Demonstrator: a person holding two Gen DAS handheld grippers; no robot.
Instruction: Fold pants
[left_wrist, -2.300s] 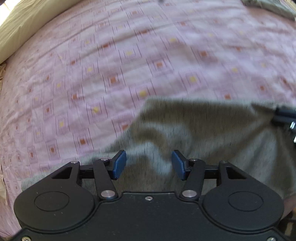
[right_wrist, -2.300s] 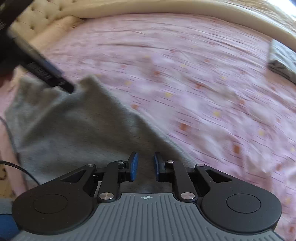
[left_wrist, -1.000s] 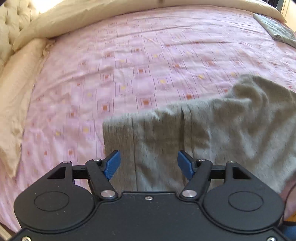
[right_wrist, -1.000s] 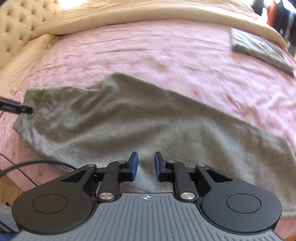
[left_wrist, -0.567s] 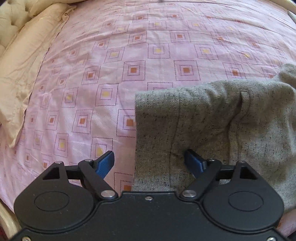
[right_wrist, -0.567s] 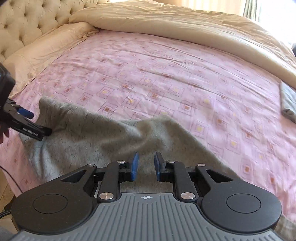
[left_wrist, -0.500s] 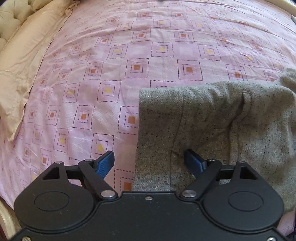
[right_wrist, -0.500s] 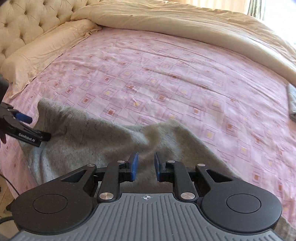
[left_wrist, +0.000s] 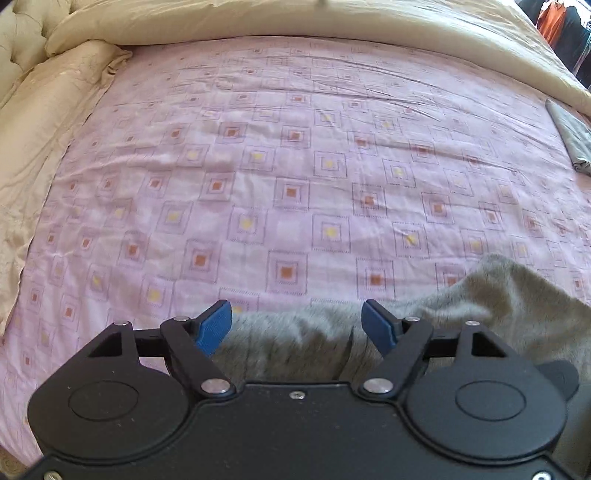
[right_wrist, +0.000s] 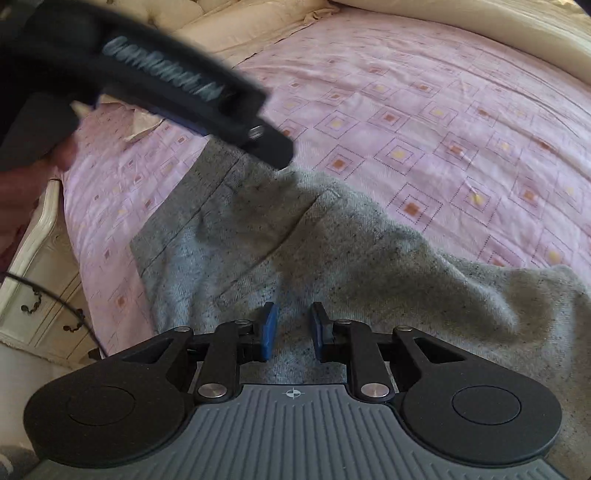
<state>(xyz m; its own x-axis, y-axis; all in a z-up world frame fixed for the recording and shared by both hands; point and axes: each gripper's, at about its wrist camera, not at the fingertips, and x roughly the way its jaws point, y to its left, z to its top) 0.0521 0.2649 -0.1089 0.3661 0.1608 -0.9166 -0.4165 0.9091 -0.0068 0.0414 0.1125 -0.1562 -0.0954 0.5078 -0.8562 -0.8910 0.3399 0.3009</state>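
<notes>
Grey pants (right_wrist: 332, 236) shifted; left gripper (left_wrist: 297, 325) narrowed.

Speckled grey pants (right_wrist: 332, 236), pink sheet (left_wrist: 295, 166) (orange, perhaps yellow, squares)

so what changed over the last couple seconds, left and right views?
The left gripper let go of the grey knit pants; its jaws, just closing a little, stand open above the waistband edge, nearer the right gripper. The right gripper's narrow gap over the fabric is unchanged. The pants remain on the pink patterned sheet.
</notes>
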